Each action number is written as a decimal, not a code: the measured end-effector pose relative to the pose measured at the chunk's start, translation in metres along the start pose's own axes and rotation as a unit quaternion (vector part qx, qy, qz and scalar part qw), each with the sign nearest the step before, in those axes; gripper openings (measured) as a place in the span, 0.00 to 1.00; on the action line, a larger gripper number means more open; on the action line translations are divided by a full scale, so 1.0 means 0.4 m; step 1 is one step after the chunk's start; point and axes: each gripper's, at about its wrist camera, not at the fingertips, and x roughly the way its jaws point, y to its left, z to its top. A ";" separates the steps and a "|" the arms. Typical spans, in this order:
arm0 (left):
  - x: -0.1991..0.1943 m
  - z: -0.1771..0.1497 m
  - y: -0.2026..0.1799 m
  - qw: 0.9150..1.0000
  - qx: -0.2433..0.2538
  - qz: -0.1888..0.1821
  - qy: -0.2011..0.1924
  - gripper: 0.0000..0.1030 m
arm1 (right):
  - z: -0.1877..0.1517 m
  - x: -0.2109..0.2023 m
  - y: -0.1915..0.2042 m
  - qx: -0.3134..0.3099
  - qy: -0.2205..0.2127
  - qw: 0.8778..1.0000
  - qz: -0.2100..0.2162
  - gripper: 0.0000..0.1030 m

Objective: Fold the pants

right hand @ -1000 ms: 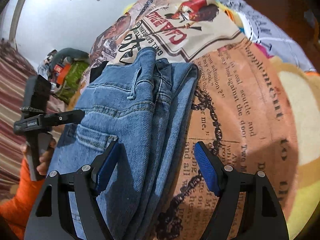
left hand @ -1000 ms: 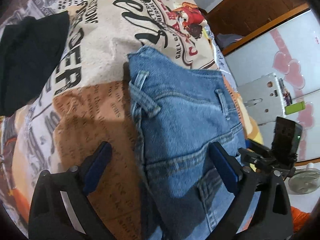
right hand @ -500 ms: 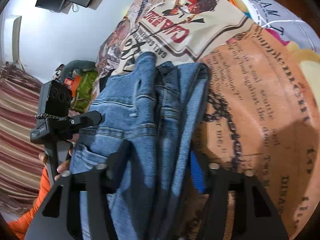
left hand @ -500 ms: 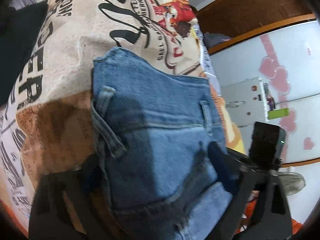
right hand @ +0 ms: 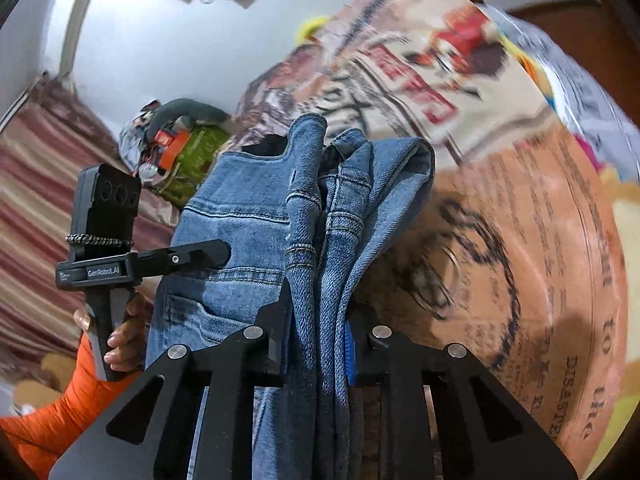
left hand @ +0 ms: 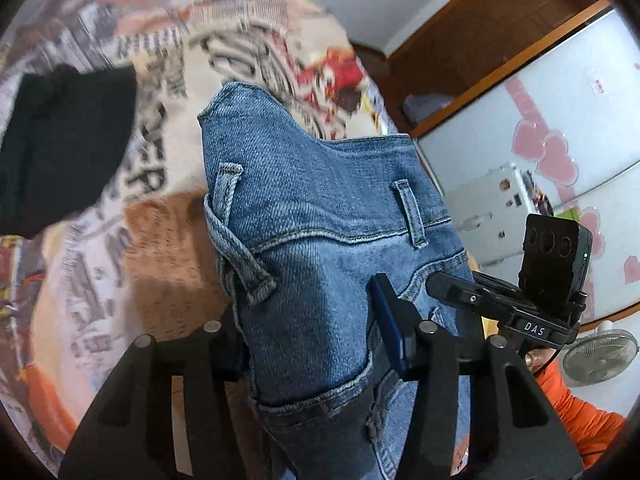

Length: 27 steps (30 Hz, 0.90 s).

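Blue jeans (left hand: 320, 208), folded lengthwise, lie on a printed bedspread (left hand: 168, 240) with the waistband end raised. My left gripper (left hand: 308, 312) has its jaws closing on the pocket area near one edge; its blue pad (left hand: 390, 328) presses into the denim and the other finger is hidden behind the cloth. In the right wrist view the jeans (right hand: 248, 208) hang bunched. My right gripper (right hand: 316, 320) is closing on the stacked folded edges, pads tight against them. A hand (right hand: 124, 332) in an orange sleeve holds the left unit beside the jeans.
A black garment (left hand: 60, 152) lies on the bedspread to the left of the jeans. A wardrobe with pink hearts (left hand: 540, 152) and a fan (left hand: 596, 352) stand to the right. A green bag (right hand: 196, 160) and striped fabric (right hand: 36, 184) are beyond the bed's far side.
Both grippers went from open over the jeans to closed on the denim. Both then rose, lifting the waistband end off the bedspread.
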 end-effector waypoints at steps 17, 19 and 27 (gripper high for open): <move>-0.367 0.104 0.208 0.980 -0.007 0.103 -0.171 0.46 | 0.241 0.210 0.332 -0.168 -0.026 0.985 0.024 0.16; -0.383 0.121 0.248 0.978 -0.013 0.113 -0.176 0.45 | 0.268 0.259 0.353 -0.174 -0.023 0.984 0.028 0.16; -0.368 0.232 0.412 0.973 -0.038 0.139 -0.178 0.45 | 0.355 0.437 0.377 -0.176 -0.009 0.984 0.028 0.16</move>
